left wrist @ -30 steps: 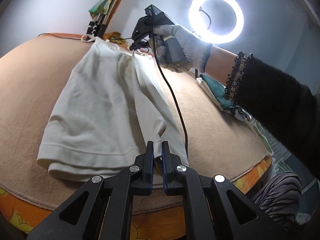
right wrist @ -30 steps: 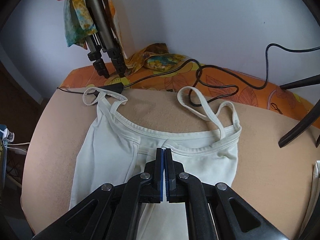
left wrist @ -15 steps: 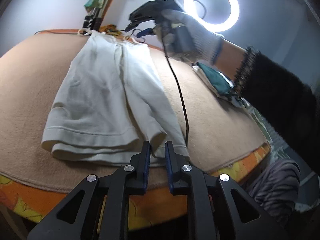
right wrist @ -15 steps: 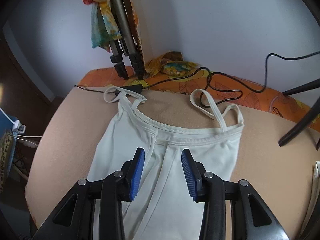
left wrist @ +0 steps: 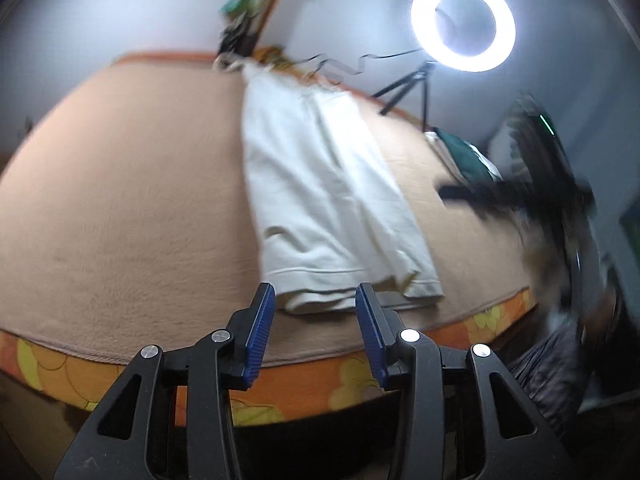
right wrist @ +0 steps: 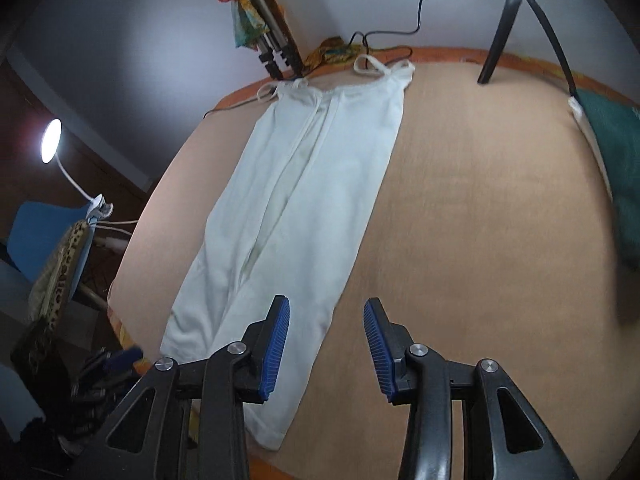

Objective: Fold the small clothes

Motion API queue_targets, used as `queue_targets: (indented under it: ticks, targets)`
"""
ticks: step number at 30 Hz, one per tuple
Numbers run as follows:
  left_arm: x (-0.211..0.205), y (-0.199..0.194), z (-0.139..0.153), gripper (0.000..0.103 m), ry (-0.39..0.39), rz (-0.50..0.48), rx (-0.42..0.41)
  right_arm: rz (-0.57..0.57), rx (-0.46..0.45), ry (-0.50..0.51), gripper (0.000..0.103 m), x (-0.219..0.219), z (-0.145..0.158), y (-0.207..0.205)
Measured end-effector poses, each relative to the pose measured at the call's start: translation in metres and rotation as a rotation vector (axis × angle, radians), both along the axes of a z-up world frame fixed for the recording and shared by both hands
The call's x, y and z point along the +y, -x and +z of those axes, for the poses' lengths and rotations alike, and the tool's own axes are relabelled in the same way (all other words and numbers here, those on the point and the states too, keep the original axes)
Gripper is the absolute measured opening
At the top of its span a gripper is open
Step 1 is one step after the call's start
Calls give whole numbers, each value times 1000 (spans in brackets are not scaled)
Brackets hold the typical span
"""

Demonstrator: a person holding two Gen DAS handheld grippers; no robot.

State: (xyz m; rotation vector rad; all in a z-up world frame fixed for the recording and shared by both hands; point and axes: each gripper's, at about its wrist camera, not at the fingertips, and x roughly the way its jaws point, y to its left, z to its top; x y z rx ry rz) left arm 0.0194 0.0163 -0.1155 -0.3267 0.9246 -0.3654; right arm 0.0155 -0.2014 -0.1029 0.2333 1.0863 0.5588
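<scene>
A white strappy top (left wrist: 320, 200) lies flat on the tan blanket (left wrist: 120, 208), both long sides folded in so it forms a narrow strip. Its hem is at the near edge and its straps (right wrist: 372, 65) are at the far end. My left gripper (left wrist: 316, 300) is open and empty, just short of the hem. My right gripper (right wrist: 326, 316) is open and empty, above the hem end of the top (right wrist: 304, 200). The right gripper shows as a dark blur in the left wrist view (left wrist: 520, 196).
A lit ring light (left wrist: 464, 24) on a small tripod (right wrist: 516, 24) stands at the far right. A green folded garment (right wrist: 616, 152) lies at the right edge. Camera tripod legs (right wrist: 272, 52) and black cables (right wrist: 384, 36) are at the far end. The orange flowered mattress edge (left wrist: 320, 384) is near me.
Both grippers let go of the folded-in side and opened. The right gripper pulled back from the neckline to the hem end. The left gripper backed off the hem.
</scene>
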Motion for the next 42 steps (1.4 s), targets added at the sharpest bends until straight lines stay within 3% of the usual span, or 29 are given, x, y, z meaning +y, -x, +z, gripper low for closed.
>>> queue_targets:
  ticks: [6, 10, 12, 13, 14, 15, 18, 23, 30, 33, 38, 41, 42]
  targets:
    - [6, -18, -17, 40, 100, 12, 87, 51, 93, -52, 42, 14, -32, 29]
    - [-2, -23, -23, 37, 113, -2, 114, 66, 86, -44, 40, 19, -36, 41]
    - [-6, -27, -23, 36, 107, -12, 105, 80, 85, -52, 33, 22, -35, 41]
    - [-8, -28, -22, 25, 103, -22, 92, 90, 88, -59, 29, 23, -36, 42]
    - [-10, -29, -22, 7, 92, -29, 81, 101, 86, -53, 26, 26, -37, 43]
    - [-10, -29, -21, 4, 84, -34, 74, 111, 80, -39, 19, 30, -38, 44]
    - [-4, -26, -16, 4, 75, -15, 45, 104, 77, -32, 3, 30, -38, 44]
    - [14, -20, -21, 4, 74, 13, 47, 82, 22, -60, 2, 13, -22, 48]
    - [5, -18, -25, 5, 21, -28, 56, 123, 49, 37, 2, 29, -35, 49]
    - [6, -17, -22, 9, 7, -34, 41, 104, 47, 23, 2, 21, -32, 49]
    - [18, -16, -22, 31, 32, 3, 60, 103, 40, -36, 3, 10, -29, 52]
    - [21, -20, -23, 31, 50, 4, 68, 107, 26, -52, 17, 3, -28, 53]
    - [20, -22, -25, 31, 58, 1, 79, 101, 26, -65, 42, 1, -28, 52]
